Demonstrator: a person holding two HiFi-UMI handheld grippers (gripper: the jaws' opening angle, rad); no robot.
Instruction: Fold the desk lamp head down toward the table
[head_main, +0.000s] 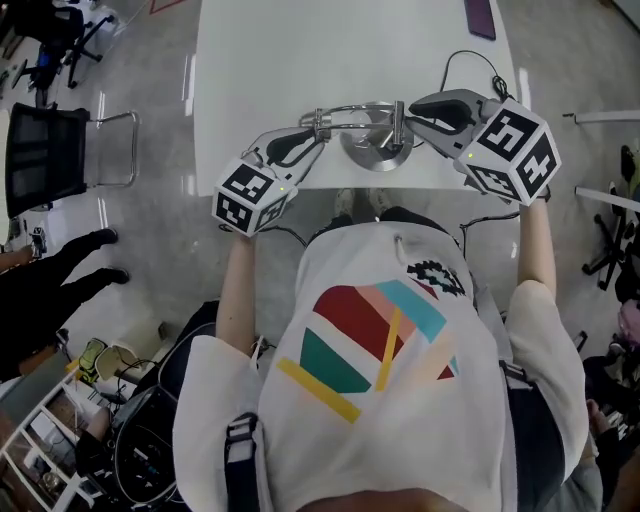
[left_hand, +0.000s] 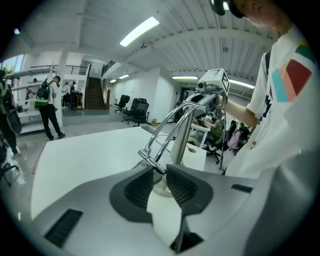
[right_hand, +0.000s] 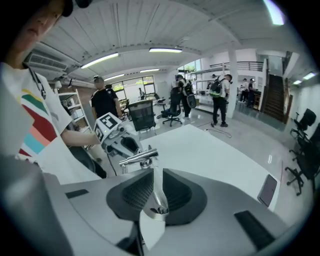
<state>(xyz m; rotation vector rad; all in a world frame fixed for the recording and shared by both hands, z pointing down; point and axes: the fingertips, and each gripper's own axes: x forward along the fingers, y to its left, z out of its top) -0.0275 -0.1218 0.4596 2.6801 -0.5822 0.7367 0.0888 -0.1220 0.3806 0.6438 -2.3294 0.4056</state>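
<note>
A chrome desk lamp stands on its round base (head_main: 375, 150) near the front edge of the white table (head_main: 300, 60). Its thin double arm (head_main: 350, 112) runs level between my two grippers. My right gripper (head_main: 412, 108) is shut on a chrome bar of the lamp (right_hand: 156, 192), which passes straight between its pads. My left gripper (head_main: 320, 132) reaches the arm's other end. In the left gripper view the jaws (left_hand: 159, 171) stand apart, with the arm's joint (left_hand: 150, 161) right at their tips and bare table showing between the pads.
A black cable (head_main: 470, 60) loops on the table behind the right gripper. A dark purple flat thing (head_main: 480, 18) lies at the far right edge. A black office chair (head_main: 45, 155) and a person's legs (head_main: 60, 275) are on the floor to the left.
</note>
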